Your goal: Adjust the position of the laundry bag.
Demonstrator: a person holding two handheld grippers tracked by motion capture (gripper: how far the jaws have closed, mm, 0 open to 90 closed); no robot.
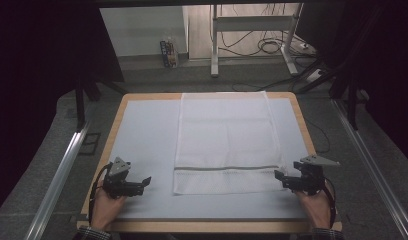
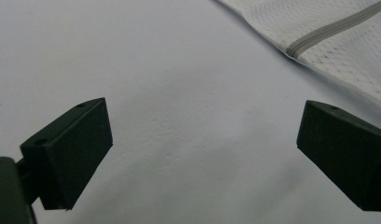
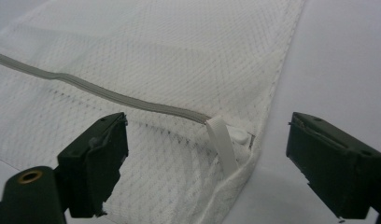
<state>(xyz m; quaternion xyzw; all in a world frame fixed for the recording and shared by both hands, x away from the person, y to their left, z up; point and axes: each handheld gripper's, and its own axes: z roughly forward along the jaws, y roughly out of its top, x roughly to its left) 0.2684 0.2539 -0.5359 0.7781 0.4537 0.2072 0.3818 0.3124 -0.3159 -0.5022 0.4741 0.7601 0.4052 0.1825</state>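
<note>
On pale blue table cover [image 1: 142, 135], white mesh bag [image 1: 224, 140] lying flat at centre, grey zipper [image 1: 224, 168] crossing its near part from 9 to 3 o'clock. Left gripper [image 1: 146, 181] at about 8 o'clock from bag, well apart from it, jaws wide apart with nothing between, only bare cover below. Right gripper [image 1: 278, 175] at about 4 o'clock, just beside bag corner, jaws apart around white zipper pull tab [image 3: 222, 144], not pressing on it
</note>
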